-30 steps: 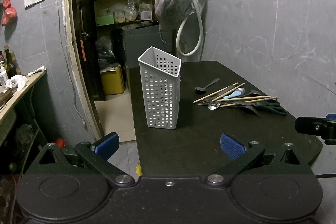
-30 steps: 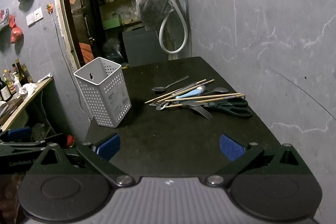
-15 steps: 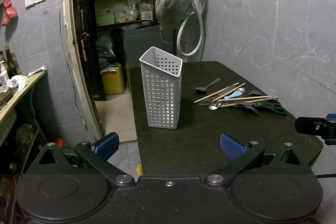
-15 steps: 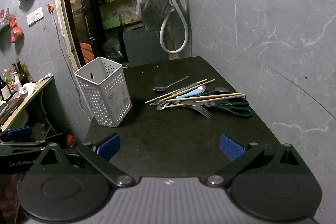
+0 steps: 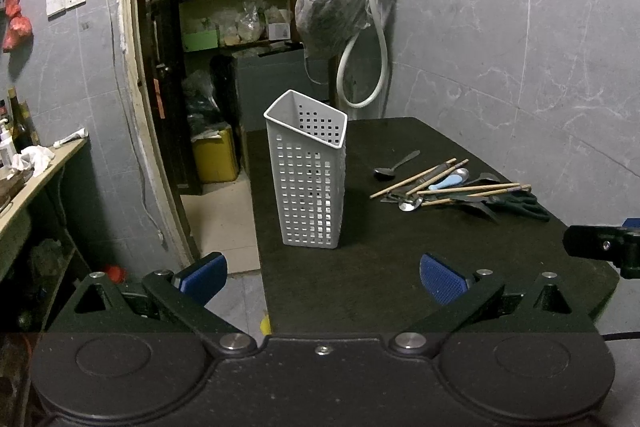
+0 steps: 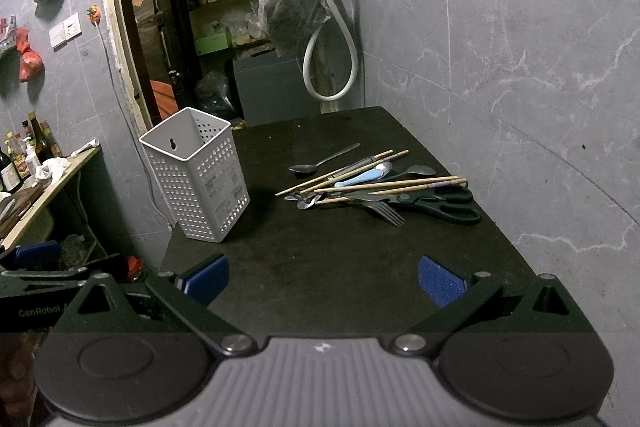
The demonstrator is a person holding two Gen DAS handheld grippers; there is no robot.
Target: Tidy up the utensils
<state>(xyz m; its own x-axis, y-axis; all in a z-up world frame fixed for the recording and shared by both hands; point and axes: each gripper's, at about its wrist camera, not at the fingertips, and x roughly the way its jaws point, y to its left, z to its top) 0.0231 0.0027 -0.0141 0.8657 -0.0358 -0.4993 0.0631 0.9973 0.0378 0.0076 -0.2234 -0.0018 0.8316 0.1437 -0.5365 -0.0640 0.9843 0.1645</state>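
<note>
Utensils (image 6: pixel 376 183) lie piled on my black table (image 6: pixel 340 259), right of the upright white caddy (image 6: pixel 198 179). My left tongs (image 5: pixel 320 273) and right tongs (image 6: pixel 322 275) hover spread wide, holding nothing.

- One holder (image 6: pixel 196 175), left on the table (image 6: pixel 344 255).
- Four chopsticks (image 6: pixel 390 183), in the pile to the right.
- One scissors (image 6: pixel 448 205), at the pile's right end.
- One fork (image 6: pixel 384 211), on its near side.
- One lone spoon (image 6: pixel 320 165), on its far side; more spoons in the pile, number unclear.
</note>
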